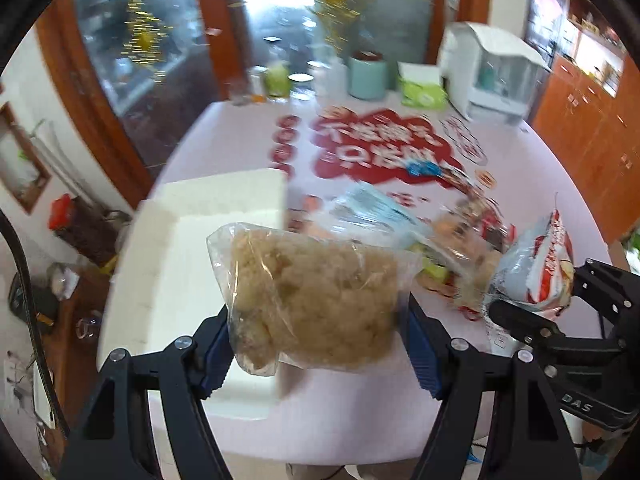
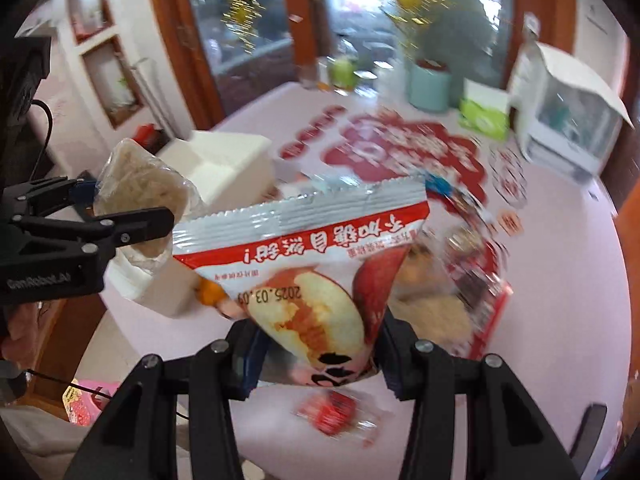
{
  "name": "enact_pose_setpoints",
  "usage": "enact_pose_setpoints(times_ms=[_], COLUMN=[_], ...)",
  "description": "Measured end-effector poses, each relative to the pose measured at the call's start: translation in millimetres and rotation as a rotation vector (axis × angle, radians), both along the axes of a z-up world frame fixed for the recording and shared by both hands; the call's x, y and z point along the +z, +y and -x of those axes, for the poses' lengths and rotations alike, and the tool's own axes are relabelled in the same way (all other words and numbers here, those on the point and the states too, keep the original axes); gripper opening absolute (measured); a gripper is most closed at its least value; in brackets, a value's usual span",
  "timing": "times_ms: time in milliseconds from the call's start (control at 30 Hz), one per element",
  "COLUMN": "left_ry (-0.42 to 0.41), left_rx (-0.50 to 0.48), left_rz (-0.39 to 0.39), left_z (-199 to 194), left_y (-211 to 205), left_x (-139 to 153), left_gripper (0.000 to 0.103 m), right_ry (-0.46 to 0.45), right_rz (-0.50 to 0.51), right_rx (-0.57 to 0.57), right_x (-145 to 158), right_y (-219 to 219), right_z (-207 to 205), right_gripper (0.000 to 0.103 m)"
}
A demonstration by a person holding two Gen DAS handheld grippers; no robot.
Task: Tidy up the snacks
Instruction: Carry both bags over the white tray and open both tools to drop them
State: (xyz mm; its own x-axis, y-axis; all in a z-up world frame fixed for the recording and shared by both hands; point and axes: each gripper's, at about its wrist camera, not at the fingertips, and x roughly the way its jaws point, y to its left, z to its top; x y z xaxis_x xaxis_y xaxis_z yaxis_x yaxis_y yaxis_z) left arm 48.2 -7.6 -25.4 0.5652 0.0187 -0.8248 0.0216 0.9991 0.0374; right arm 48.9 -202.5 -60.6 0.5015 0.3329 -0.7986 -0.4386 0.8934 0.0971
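Observation:
My left gripper (image 1: 316, 344) is shut on a clear bag of tan puffed snack (image 1: 316, 296) and holds it above the table beside a white foam box (image 1: 224, 204). The same bag (image 2: 140, 184) and left gripper (image 2: 132, 208) show at the left of the right wrist view. My right gripper (image 2: 316, 356) is shut on a red and white apple-picture snack packet (image 2: 312, 264), lifted off the table. That packet (image 1: 536, 272) and the right gripper (image 1: 536, 300) show at the right of the left wrist view. The foam box (image 2: 232, 160) stands behind the left gripper.
More snack packets (image 1: 452, 232) lie in a pile on the pink table (image 1: 360, 420). A small red wrapped snack (image 2: 332, 412) lies below my right gripper. A teal canister (image 1: 368, 76), a green tissue box (image 1: 422, 88) and a white appliance (image 1: 488, 72) stand at the far edge.

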Motion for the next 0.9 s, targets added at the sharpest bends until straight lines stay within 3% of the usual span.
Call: enact_pose_setpoints(times_ms=[167,567,900], left_ry=[-0.027,-0.04,-0.03], left_rx=[0.054,0.034,-0.074], left_rz=[0.006,0.009,0.036], left_z=[12,1,-21], left_y=[60,179,213], left_x=[11,8,-13], left_gripper=[0.073,0.073,0.073], right_ry=[-0.026,-0.007,0.032], right_rz=[-0.026,0.013,0.06], right_rx=[0.068,0.088,-0.007], right_x=[19,33,16], right_y=[56,192,245], right_z=[3,-8,-16], right_gripper=[0.049,0.049,0.05])
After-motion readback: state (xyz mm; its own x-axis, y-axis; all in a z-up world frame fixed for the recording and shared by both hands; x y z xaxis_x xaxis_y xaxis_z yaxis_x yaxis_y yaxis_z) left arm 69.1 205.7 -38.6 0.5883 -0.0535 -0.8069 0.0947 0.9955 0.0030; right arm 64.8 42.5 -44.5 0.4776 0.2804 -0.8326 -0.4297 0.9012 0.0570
